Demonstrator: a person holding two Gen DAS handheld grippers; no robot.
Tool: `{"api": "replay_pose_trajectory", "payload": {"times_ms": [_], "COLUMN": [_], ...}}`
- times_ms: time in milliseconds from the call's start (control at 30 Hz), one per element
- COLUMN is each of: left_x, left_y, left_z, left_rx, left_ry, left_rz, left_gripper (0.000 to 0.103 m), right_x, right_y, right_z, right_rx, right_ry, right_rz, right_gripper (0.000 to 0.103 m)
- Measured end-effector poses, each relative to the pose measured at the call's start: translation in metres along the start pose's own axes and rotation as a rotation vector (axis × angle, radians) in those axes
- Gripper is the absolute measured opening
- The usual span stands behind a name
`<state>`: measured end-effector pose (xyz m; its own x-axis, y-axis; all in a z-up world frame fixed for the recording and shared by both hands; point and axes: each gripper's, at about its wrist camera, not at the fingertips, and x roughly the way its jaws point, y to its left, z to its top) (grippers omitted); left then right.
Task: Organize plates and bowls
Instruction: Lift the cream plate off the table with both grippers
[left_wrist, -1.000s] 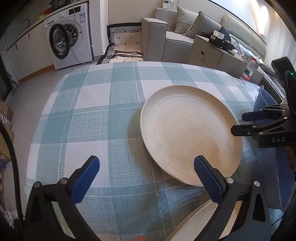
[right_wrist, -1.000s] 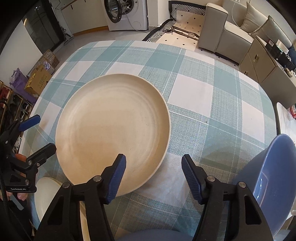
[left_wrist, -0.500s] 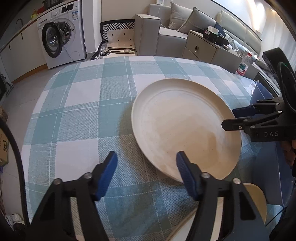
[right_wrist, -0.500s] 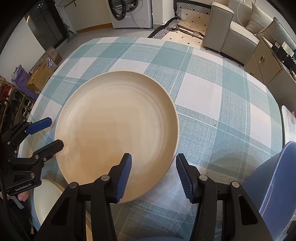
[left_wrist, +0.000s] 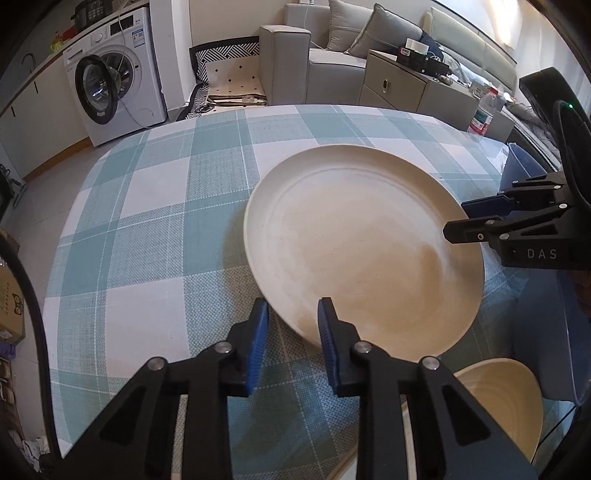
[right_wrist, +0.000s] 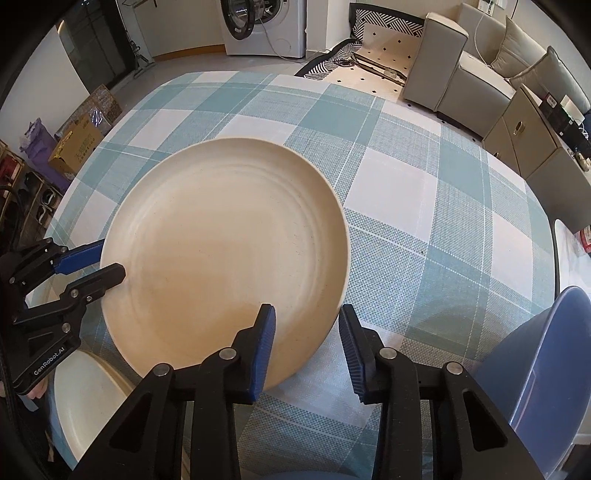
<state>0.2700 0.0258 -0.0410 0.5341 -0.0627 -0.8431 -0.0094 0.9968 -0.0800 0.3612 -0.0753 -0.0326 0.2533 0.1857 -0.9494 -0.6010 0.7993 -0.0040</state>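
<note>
Right hand-held gripper (left_wrist: 458, 221) reads "DAS"; left hand-held gripper (right_wrist: 107, 260), "GenRobot.AI".

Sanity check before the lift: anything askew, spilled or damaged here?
Nothing spilled or broken. The plate sits flat on the tablecloth, clean and whole. A bowl pokes past the table's near edge, partly hidden. Both grippers' fingers have just been closing at the plate's rim; contact isn't clear.
</note>
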Motion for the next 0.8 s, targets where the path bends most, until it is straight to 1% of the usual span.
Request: {"api": "replay_pose_trajectory", "payload": {"times_ms": [333, 800], "left_x": [-0.006, -0.022], "left_y": [-0.001, -0.002], "left_z": [0.001, 0.004], "left_rx": [0.005, 0.001], "left_ry": [-0.018, -0.055], "left_rz": [0.017, 0.027], "left_gripper": [0.026, 0.026], "right_x": [-0.005, -0.028], "right_y": [0.004, 0.007], "right_z": [-0.004, -0.007], "right_rx": [-0.017, -0.017], "right_ry": [-0.044, -0.119], "right_rz": [-0.008, -0.012], "right_gripper": [0.037, 0.037]}}
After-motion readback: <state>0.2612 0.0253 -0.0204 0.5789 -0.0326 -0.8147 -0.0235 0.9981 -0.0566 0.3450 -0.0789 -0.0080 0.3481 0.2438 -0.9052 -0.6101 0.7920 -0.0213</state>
